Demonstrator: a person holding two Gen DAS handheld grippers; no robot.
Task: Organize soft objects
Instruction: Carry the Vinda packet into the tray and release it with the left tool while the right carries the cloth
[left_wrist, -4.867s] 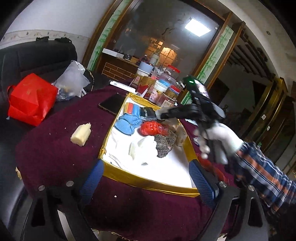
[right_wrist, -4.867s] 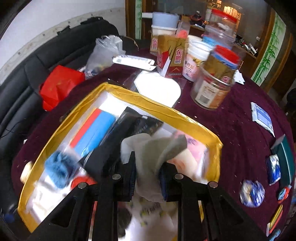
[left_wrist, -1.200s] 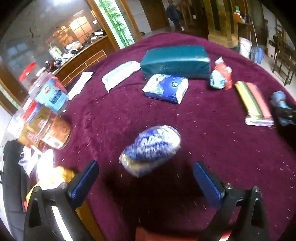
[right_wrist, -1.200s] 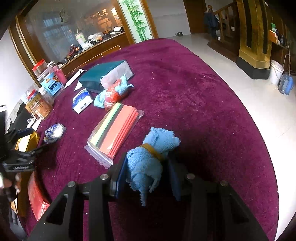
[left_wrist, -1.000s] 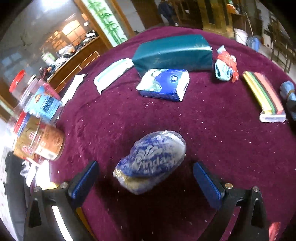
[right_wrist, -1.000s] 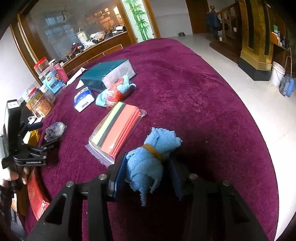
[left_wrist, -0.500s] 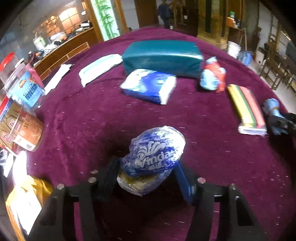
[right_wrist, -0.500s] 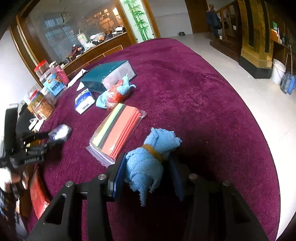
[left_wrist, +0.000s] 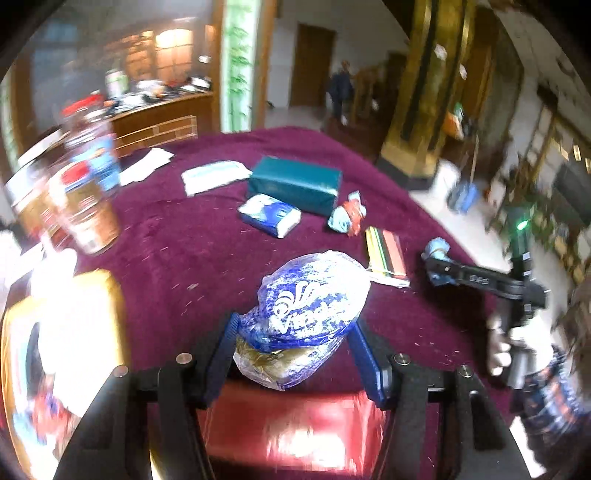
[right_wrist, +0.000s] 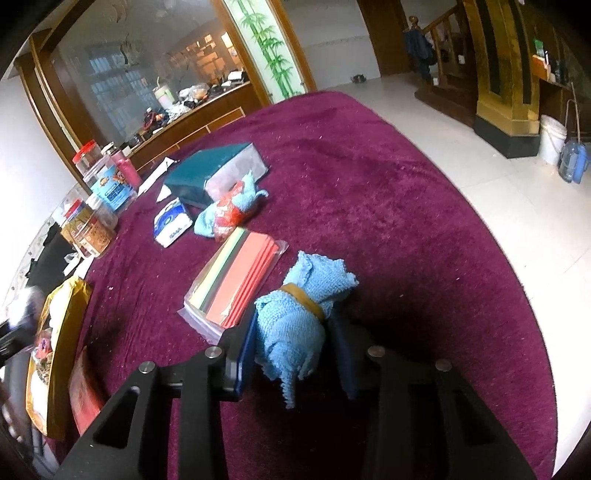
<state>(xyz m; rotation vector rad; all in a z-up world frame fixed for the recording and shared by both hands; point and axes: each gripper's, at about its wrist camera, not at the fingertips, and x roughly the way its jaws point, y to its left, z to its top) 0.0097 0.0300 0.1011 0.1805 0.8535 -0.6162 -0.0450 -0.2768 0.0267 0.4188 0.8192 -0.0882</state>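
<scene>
My left gripper (left_wrist: 295, 354) is shut on a blue-and-white plastic packet (left_wrist: 306, 314) and holds it above the maroon table (left_wrist: 192, 240). My right gripper (right_wrist: 291, 354) is shut on a light blue knitted cloth (right_wrist: 295, 317) tied with a tan band; it also shows in the left wrist view (left_wrist: 436, 258), far right. The gold-rimmed tray (left_wrist: 107, 295) with soft items is at the left; in the right wrist view the tray (right_wrist: 74, 295) is at the far left edge.
On the table lie a pack of coloured sheets (right_wrist: 236, 284), a blue-and-red cloth bundle (right_wrist: 229, 210), a tissue pack (right_wrist: 171, 221), a teal box (right_wrist: 207, 173) and several jars (right_wrist: 92, 221). A red packet (left_wrist: 295, 424) lies below my left gripper. The table edge curves at the right.
My left gripper closed on the blue-and-white packet, lifted it and swung toward the tray. My right gripper keeps its hold on the blue cloth, barely moving.
</scene>
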